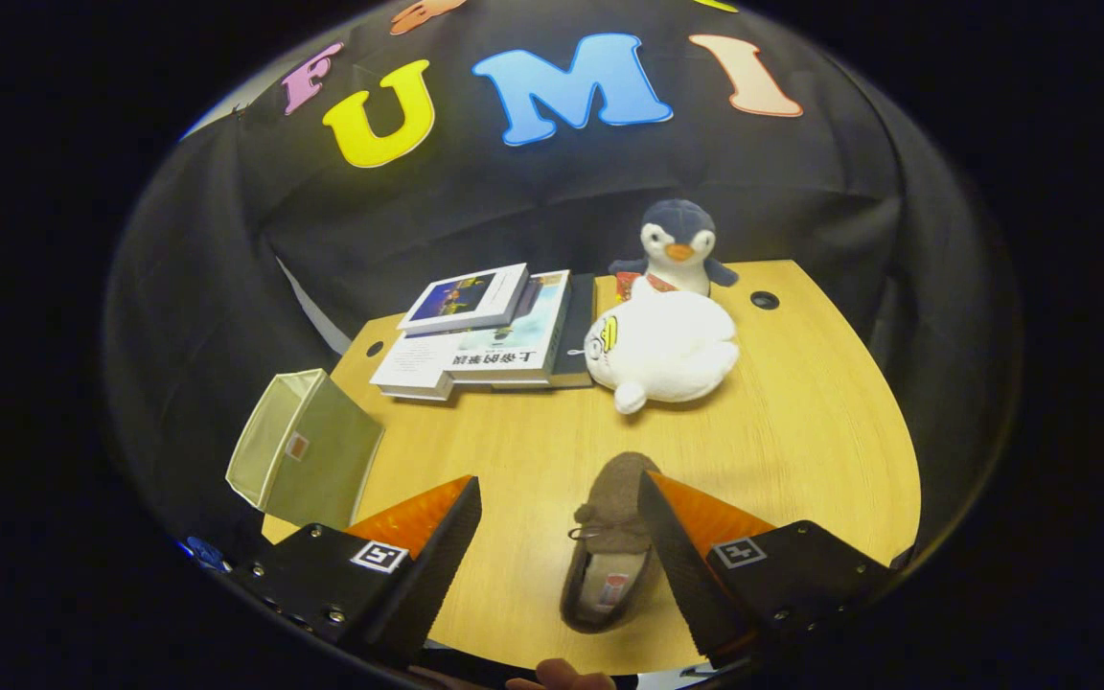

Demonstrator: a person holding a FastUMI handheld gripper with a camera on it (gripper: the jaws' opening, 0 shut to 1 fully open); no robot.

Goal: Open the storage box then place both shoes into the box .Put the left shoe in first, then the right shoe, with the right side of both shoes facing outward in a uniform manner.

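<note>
A brown fuzzy shoe [609, 537] with a small bow lies on the wooden table [801, 431], toe pointing away from me. It sits between my fingers, close against the right finger [681, 556]. My gripper [560, 498] is open and nothing is pressed between its fingers. The pale green fabric storage box [308, 452] stands at the table's left edge, beyond my left finger [427, 565], with its opening showing on its left side.
A stack of books [485, 331] lies at the back of the table. Beside it rest a white plush toy [667, 350] and a penguin plush [677, 247]. A fingertip [562, 677] of a person shows below the shoe.
</note>
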